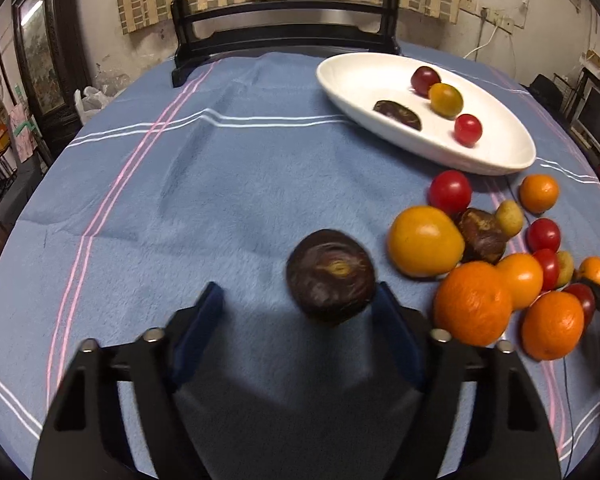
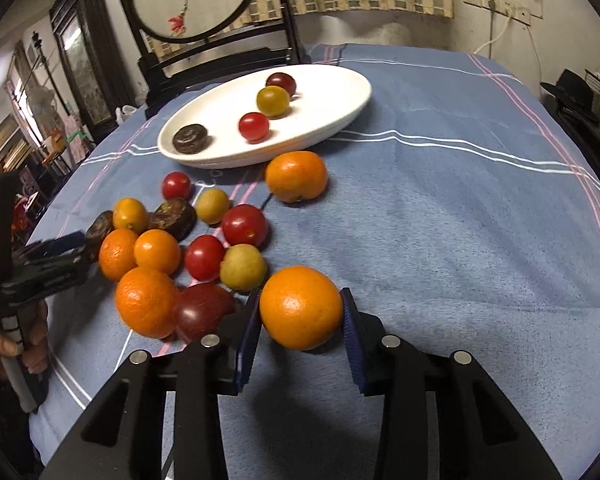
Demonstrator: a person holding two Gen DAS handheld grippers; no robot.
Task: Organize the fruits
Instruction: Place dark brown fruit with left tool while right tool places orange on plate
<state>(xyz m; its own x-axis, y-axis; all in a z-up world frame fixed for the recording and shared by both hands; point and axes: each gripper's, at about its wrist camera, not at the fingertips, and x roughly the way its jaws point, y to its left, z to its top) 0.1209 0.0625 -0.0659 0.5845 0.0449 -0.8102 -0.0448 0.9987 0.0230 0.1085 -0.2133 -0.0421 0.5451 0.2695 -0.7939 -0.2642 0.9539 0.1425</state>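
Left wrist view: the left gripper [image 1: 300, 300] brackets a dark brown, flattish round water chestnut [image 1: 331, 277] on the blue striped tablecloth [image 1: 180, 200]; its right pad touches, the left stands apart. The white oval ceramic dish [image 1: 420, 140] lies beyond.

Right wrist view: the right gripper [image 2: 300, 320] is clamped on a round orange mandarin [image 2: 301, 307], just beside the fruit pile.

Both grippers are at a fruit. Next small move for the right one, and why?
Probably lift. The right gripper already has both pads against the orange, which still sits on the blue cloth. The white dish lies ahead, holding only four pieces.
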